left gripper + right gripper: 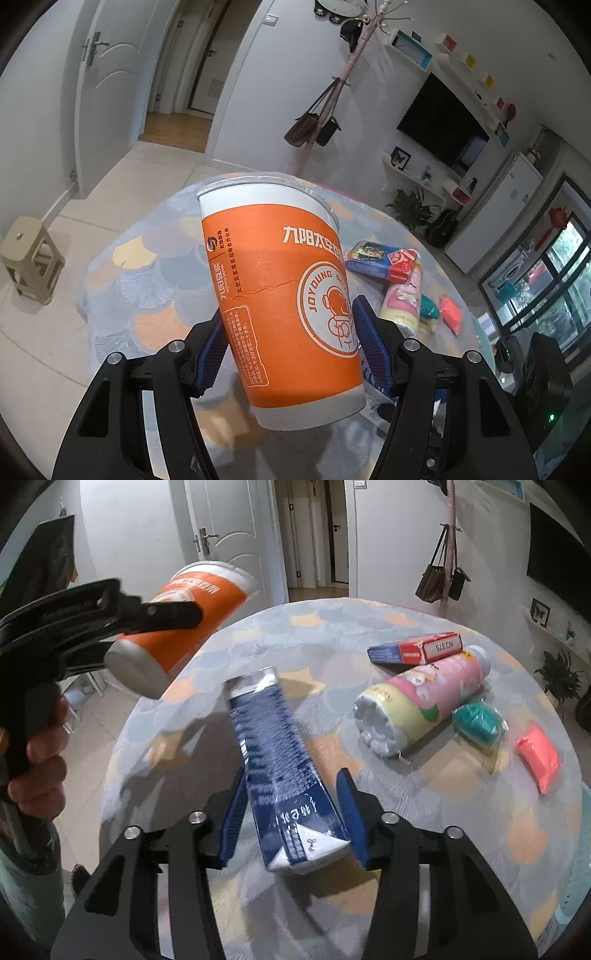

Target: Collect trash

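My left claw (288, 339) gripped the orange cup (280, 295) above the worktop (332, 635); my right claw (291, 812) pinched a blue carton (280, 760) over it.

Both tongs, the left tongs (286, 354) and the right tongs (293, 819), have black plastic frames with silver screws and blue ribbed pads (349, 823), and the person's hand (37, 760) shows a teal sleeve (26, 886).
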